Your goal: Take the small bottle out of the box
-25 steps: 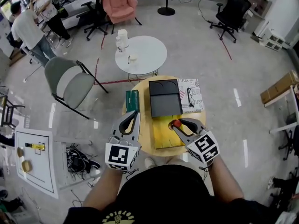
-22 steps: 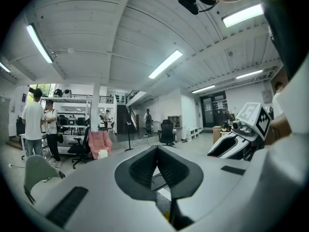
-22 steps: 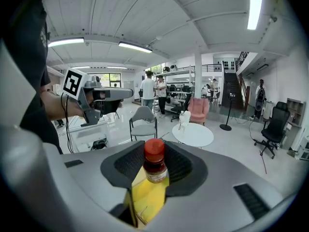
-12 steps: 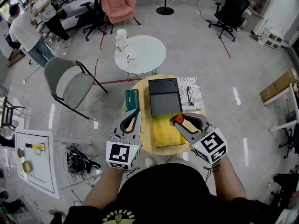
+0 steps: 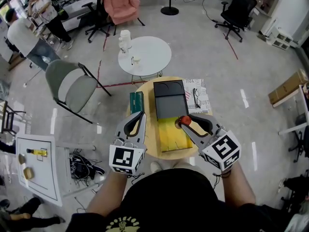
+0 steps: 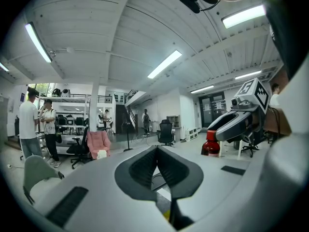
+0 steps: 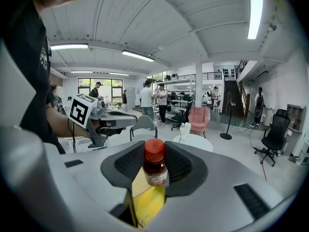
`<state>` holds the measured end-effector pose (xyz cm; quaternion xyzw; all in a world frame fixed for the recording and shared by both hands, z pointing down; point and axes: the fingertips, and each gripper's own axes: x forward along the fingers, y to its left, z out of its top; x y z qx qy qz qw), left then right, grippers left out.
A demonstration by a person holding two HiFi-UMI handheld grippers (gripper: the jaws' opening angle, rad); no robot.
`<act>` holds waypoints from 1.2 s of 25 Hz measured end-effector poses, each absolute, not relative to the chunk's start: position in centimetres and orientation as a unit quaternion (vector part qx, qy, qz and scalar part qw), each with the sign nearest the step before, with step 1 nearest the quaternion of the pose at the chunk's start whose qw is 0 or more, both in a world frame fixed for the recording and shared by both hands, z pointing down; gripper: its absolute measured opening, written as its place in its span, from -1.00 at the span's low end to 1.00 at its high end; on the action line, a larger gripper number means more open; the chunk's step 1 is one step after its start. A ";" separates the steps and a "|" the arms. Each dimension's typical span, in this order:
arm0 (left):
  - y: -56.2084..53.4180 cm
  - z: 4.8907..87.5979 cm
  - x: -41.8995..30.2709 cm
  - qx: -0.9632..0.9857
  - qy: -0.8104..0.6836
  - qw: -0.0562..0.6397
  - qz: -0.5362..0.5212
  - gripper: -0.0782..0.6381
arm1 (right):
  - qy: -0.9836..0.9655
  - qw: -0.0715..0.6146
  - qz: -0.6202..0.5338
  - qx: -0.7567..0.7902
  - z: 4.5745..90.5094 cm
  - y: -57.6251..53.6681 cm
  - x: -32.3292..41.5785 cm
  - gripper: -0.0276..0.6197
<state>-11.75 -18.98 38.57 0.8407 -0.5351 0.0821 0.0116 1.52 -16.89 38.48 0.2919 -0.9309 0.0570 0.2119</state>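
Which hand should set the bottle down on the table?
Right. The right gripper grips the bottle, held up over the box. The left gripper is shut on nothing, off to the box's side.

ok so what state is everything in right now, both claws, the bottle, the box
small bottle: capped, upright, held above the yellow box
right claw: shut on the small bottle
left claw: shut, empty
yellow box: open, black lid laid back flat behind it
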 end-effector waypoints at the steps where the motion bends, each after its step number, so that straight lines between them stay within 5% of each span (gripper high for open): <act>1: -19.0 38.5 -11.8 0.841 -0.535 0.011 0.082 -0.74 | -0.932 0.212 0.055 0.290 38.4 -16.8 1.5 -0.47; 30: -18.6 40.1 -11.9 0.852 -0.519 0.024 0.070 -0.74 | -0.923 0.215 0.044 0.317 39.0 -16.8 1.0 -0.47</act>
